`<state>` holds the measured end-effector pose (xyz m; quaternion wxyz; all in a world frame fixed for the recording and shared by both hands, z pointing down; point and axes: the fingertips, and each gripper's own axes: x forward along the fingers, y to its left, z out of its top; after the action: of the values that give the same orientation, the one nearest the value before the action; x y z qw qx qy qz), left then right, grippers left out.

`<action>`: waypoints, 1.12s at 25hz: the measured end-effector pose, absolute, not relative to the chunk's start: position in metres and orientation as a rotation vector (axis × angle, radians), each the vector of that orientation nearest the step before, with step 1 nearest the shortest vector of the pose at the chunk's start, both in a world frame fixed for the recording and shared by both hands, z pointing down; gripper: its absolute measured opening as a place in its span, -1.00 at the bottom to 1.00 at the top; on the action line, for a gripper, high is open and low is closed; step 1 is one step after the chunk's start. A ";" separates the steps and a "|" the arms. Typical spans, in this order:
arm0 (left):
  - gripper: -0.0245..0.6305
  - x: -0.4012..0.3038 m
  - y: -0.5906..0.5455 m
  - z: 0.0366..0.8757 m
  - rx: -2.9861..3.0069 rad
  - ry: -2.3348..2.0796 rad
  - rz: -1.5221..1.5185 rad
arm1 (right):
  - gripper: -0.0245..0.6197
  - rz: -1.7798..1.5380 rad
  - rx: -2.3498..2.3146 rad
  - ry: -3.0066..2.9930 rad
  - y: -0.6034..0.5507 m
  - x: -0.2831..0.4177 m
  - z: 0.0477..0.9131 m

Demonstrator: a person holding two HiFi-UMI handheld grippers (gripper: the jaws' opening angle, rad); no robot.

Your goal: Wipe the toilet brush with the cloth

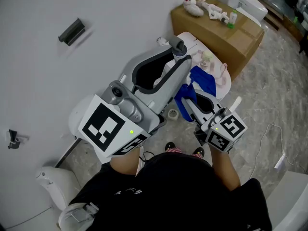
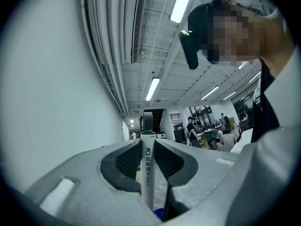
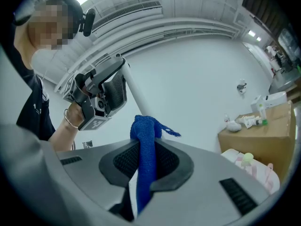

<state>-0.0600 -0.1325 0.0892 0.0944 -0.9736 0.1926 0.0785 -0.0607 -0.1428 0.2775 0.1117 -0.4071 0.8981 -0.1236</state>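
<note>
My left gripper (image 1: 166, 65) fills the middle of the head view, shut on the white handle of the toilet brush (image 1: 177, 46), whose grey cap sticks out past the jaws. In the left gripper view the handle (image 2: 146, 182) stands upright between the pads of that gripper (image 2: 147, 147). My right gripper (image 1: 199, 99) sits lower right, shut on a blue cloth (image 1: 204, 81). In the right gripper view the cloth (image 3: 143, 131) bunches above the jaws of this gripper (image 3: 146, 149) and meets the handle (image 3: 133, 89), which slants up to the left gripper (image 3: 106, 91). The brush head is hidden.
A cardboard box (image 1: 216, 28) with small white items stands by the wall, a white toilet (image 1: 250, 6) beyond it. A white seat-like unit (image 1: 222, 78) lies under the grippers. A tape roll (image 1: 172, 113) and a cable (image 1: 269, 134) lie on the floor.
</note>
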 end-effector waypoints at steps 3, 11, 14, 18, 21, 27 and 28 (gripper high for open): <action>-0.65 -0.060 -0.131 0.087 -2.883 0.571 0.235 | -0.72 -0.382 -1.213 2.636 -0.144 -0.058 0.285; -0.65 -0.059 -0.126 0.082 -2.873 0.559 0.234 | -0.72 -0.435 -1.240 2.640 -0.145 -0.056 0.299; -0.65 -0.059 -0.124 0.079 -2.872 0.552 0.234 | -0.72 -0.464 -1.263 2.637 -0.146 -0.054 0.305; -0.65 -0.059 -0.123 0.079 -2.875 0.549 0.233 | -0.72 -0.487 -1.273 2.638 -0.147 -0.053 0.314; -0.65 -0.058 -0.124 0.079 -2.874 0.550 0.226 | -0.72 -0.517 -1.290 2.634 -0.149 -0.050 0.324; -0.65 -0.058 -0.124 0.079 -2.876 0.547 0.225 | -0.72 -0.563 -1.337 2.636 -0.153 -0.045 0.346; -0.65 -0.058 -0.124 0.079 -2.876 0.545 0.225 | -0.72 -0.572 -1.344 2.635 -0.153 -0.044 0.349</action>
<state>-0.0576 -0.1240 0.0787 0.1027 -0.9745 0.1845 0.0761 -0.0442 -0.1532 0.3493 0.0645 -0.4453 0.8727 -0.1894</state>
